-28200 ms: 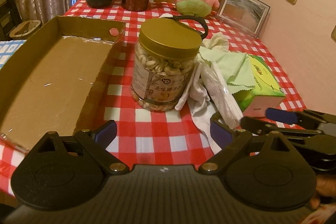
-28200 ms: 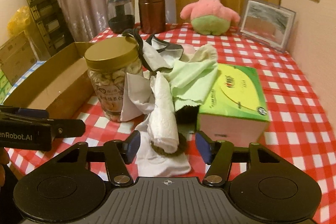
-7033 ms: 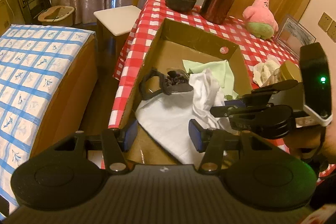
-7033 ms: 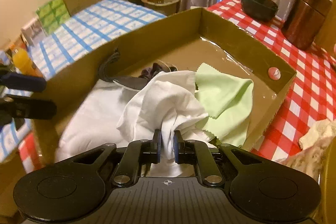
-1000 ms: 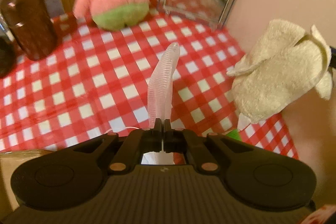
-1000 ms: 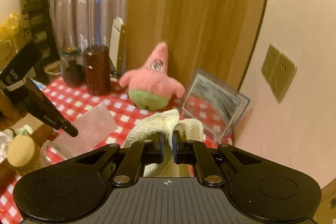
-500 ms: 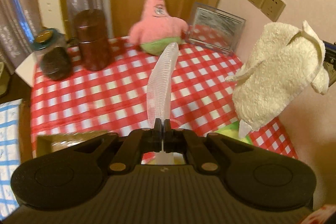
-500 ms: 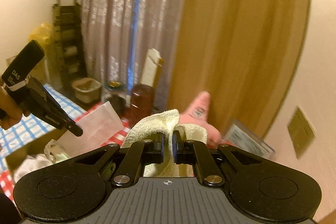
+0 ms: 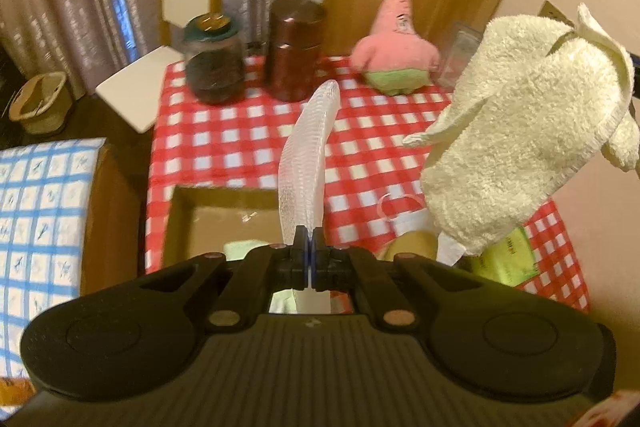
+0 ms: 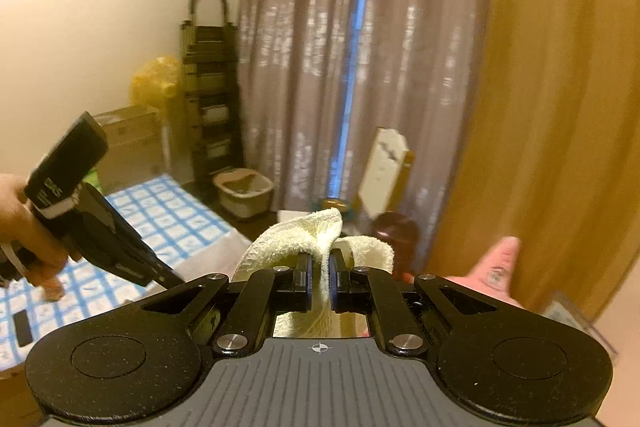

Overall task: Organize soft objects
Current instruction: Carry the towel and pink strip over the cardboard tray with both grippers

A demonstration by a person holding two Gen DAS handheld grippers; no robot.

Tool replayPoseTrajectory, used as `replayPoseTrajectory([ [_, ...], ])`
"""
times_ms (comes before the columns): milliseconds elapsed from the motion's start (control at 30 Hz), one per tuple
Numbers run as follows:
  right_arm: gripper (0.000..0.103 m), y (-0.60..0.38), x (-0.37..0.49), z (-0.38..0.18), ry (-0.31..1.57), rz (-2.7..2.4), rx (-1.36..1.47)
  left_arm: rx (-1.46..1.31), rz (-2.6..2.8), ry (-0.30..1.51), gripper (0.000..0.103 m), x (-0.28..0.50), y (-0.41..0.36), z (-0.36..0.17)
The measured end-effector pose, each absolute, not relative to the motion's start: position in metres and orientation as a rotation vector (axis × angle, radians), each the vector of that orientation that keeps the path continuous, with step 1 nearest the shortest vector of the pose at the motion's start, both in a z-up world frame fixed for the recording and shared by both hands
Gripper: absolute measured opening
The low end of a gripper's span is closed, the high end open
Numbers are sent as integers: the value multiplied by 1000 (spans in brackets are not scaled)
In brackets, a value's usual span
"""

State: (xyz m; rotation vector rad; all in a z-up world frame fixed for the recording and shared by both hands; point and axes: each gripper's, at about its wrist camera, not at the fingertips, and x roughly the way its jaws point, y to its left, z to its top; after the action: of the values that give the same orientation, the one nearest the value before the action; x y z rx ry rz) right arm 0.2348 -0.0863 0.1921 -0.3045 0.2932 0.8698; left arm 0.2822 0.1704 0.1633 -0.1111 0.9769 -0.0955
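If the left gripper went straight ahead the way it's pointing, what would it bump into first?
Probably the red checked tablecloth; the left gripper, shut on a clear pouch, points toward it. Depth is unclear.

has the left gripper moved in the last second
Yes. The left gripper, shut on the translucent mesh sheet, has pulled back and up: the Patrick plush now looks smaller and farther, and the cardboard box has come into view below.
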Motion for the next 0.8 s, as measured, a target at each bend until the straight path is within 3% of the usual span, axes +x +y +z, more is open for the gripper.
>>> replayPoseTrajectory([
  [433,8,23,237,126,414,1001,-320,-176,-10,1057,0,254,241,90],
  [800,8,68,253,33,599,1024,-326,-206,18,1126,0,256,262,20],
])
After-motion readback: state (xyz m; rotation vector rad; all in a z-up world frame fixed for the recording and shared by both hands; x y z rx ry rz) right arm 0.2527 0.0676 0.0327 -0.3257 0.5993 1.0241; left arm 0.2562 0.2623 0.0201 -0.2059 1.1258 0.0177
